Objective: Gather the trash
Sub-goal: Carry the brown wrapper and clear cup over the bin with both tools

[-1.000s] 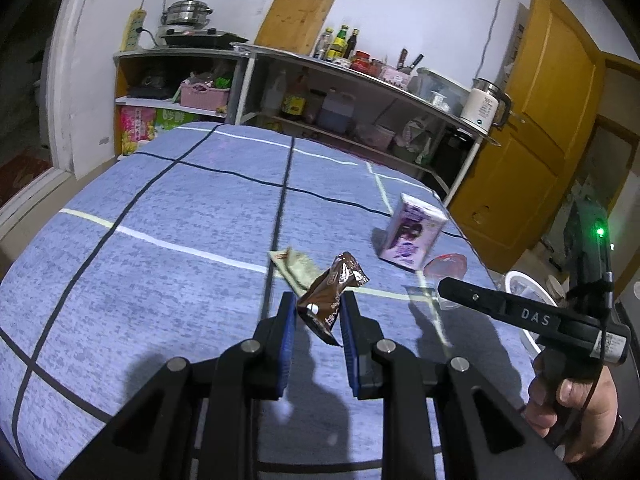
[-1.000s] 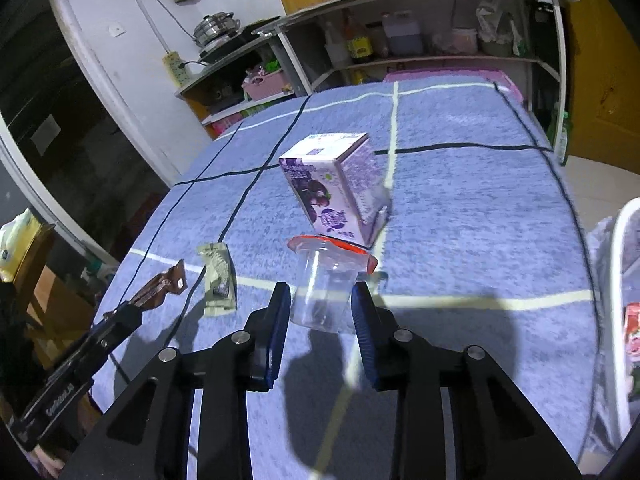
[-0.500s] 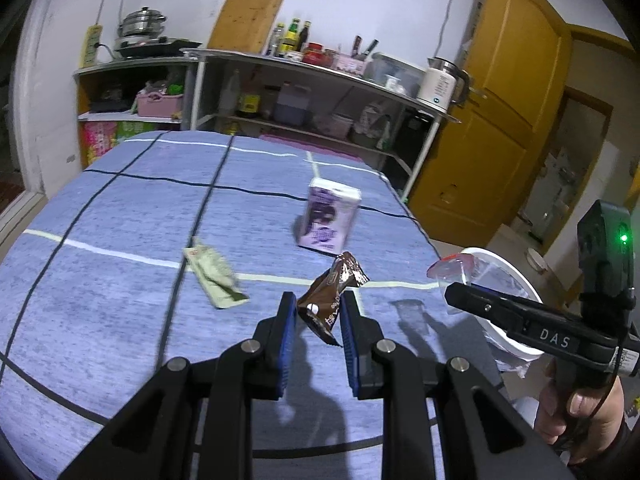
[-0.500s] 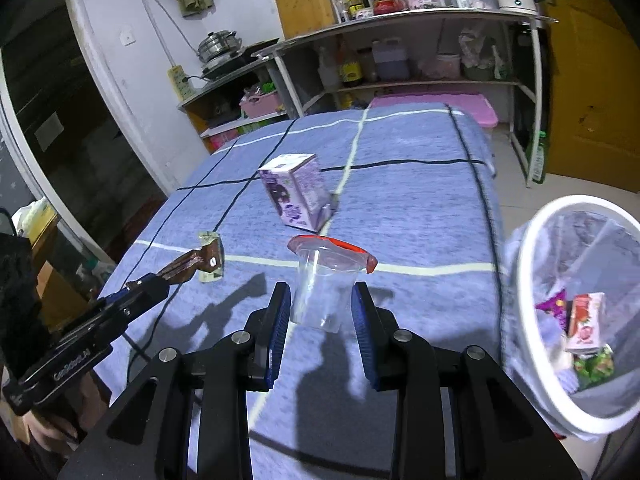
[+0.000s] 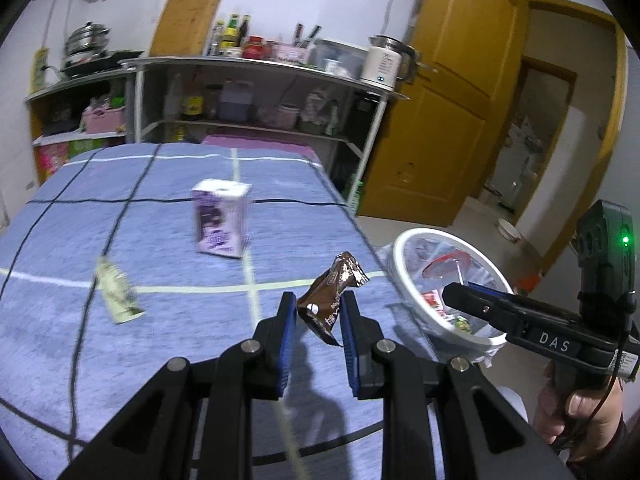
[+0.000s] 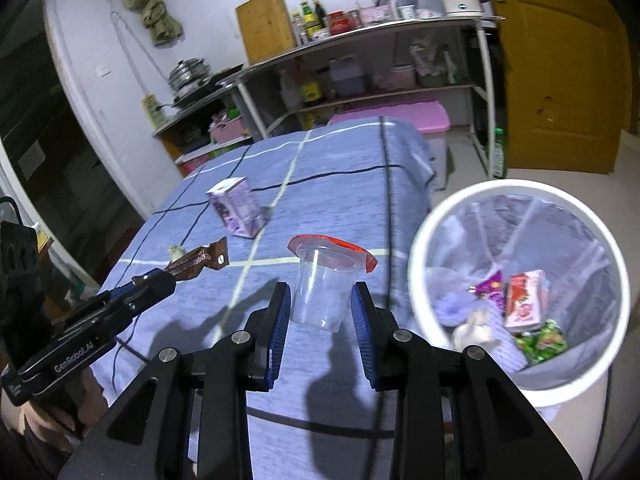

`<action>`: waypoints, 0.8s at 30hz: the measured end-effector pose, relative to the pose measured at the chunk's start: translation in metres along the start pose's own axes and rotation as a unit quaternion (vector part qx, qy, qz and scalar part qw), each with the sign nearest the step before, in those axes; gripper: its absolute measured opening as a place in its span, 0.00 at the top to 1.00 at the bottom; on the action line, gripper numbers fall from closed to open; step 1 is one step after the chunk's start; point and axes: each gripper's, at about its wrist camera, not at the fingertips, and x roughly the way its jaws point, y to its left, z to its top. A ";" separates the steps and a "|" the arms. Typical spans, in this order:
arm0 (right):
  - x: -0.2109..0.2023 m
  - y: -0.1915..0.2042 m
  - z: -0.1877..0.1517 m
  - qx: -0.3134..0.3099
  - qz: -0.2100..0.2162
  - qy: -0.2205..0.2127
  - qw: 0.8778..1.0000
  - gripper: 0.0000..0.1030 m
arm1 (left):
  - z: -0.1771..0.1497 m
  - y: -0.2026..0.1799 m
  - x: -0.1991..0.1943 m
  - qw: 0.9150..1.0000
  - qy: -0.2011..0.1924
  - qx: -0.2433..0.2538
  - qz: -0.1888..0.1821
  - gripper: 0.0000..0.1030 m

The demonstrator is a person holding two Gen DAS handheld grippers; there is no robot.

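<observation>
Trash already lies in the bin; we grip a brown wrapper left, a clear cup right; the purple carton and green wrapper remain on the table

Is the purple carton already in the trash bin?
No, the purple carton stands on the blue tablecloth, well apart from the white trash bin.

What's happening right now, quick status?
Left gripper shut on brown wrapper. Right gripper shut on clear cup. White bin alongside, nothing blocking.
</observation>
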 end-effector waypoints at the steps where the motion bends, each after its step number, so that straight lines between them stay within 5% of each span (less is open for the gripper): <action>1: -0.003 -0.006 0.000 0.004 -0.004 -0.002 1.000 0.68 | 0.001 -0.006 0.003 1.000 0.002 0.005 -0.004 0.78; 24: -0.053 -0.115 -0.011 0.083 -0.073 -0.026 0.994 0.68 | 0.013 -0.113 0.078 0.993 0.046 0.070 -0.081 0.78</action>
